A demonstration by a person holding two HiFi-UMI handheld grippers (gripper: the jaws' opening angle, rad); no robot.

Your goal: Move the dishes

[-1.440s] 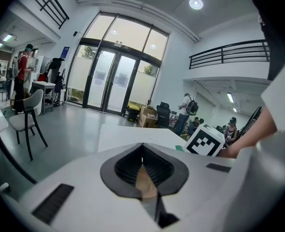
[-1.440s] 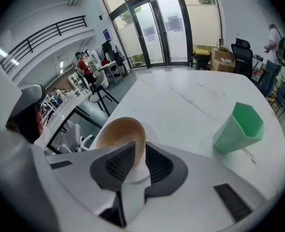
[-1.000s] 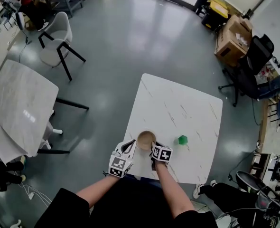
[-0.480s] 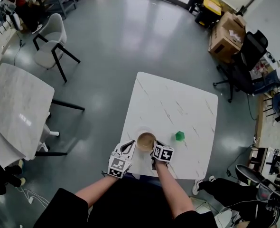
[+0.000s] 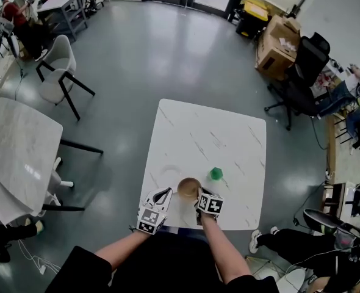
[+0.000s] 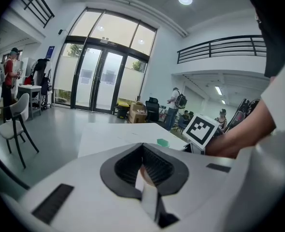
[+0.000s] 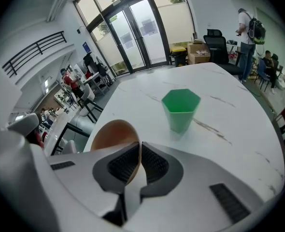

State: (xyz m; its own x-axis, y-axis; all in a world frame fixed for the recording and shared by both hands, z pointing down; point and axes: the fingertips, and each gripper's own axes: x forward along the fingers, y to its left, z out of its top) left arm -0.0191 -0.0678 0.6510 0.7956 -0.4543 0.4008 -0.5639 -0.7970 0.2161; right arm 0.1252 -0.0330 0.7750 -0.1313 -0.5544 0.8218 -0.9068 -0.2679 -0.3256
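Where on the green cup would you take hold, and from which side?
Probably its near rim wall, from above, one jaw inside and one outside: the green cup stands upright and open-topped, with flat sides, clear of the bowl.

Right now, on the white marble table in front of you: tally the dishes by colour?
brown round bowl: 1
green faceted cup: 1
Total: 2
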